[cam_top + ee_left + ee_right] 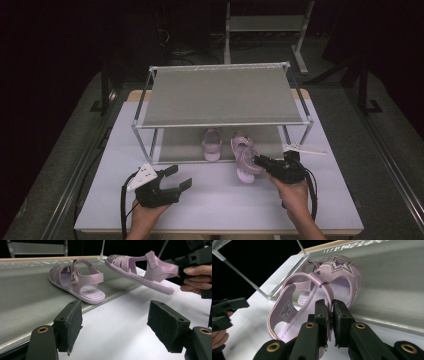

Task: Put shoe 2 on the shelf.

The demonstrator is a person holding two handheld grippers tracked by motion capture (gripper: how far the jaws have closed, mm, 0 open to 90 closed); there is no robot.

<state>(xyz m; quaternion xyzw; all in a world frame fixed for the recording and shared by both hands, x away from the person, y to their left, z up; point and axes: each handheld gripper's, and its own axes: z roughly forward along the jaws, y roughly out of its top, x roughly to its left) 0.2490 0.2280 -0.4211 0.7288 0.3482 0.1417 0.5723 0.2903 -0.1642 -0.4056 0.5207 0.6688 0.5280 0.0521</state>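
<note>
Right tool (261, 161) clamps the held sandal (245, 157) by its heel strap, at five o'clock of the shelved sandal (212, 144) on the rack (165, 122); left tool (178, 177) waits released. Left gripper view: toe hangs low (140, 268). Right gripper view: thin strap pinched (329, 302) — it could twist out and snag the shelf edge.

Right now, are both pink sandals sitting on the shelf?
No, one sandal rests on the lower shelf, while the right gripper holds the other sandal in the air.

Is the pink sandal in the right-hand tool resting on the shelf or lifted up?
Lifted. The held sandal hangs tilted in the right gripper, clear of table and lower shelf.
</note>
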